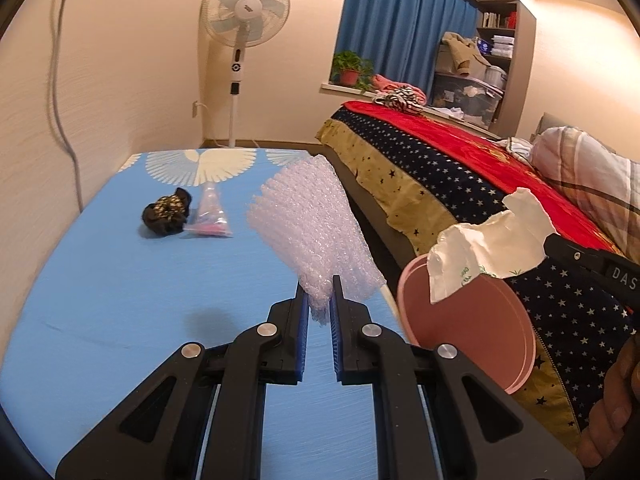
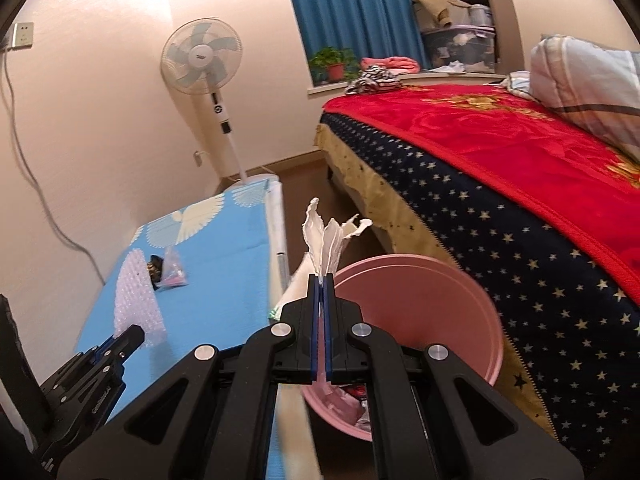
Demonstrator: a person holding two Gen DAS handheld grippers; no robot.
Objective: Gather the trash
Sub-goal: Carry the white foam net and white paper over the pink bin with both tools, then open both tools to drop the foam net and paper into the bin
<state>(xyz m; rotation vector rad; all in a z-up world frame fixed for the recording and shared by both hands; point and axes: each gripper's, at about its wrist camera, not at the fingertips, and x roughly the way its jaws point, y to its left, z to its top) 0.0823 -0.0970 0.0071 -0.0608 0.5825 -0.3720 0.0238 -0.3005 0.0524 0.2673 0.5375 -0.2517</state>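
My left gripper (image 1: 319,288) is shut on a sheet of clear bubble wrap (image 1: 312,232) and holds it above the blue table (image 1: 120,300). My right gripper (image 2: 321,280) is shut on a crumpled white wrapper (image 2: 326,236), held over the near rim of the pink trash bin (image 2: 420,320). The wrapper (image 1: 488,244) and bin (image 1: 472,320) also show at the right of the left wrist view. The bin holds some trash at its bottom. A black crumpled item (image 1: 166,212) and a small clear bag with pink contents (image 1: 210,216) lie on the table's far part.
A bed (image 2: 500,184) with a red and star-patterned blanket stands right of the bin. A standing fan (image 1: 244,40) is at the far wall. A cable hangs down the left wall. Blue curtains, a potted plant and shelves are at the back.
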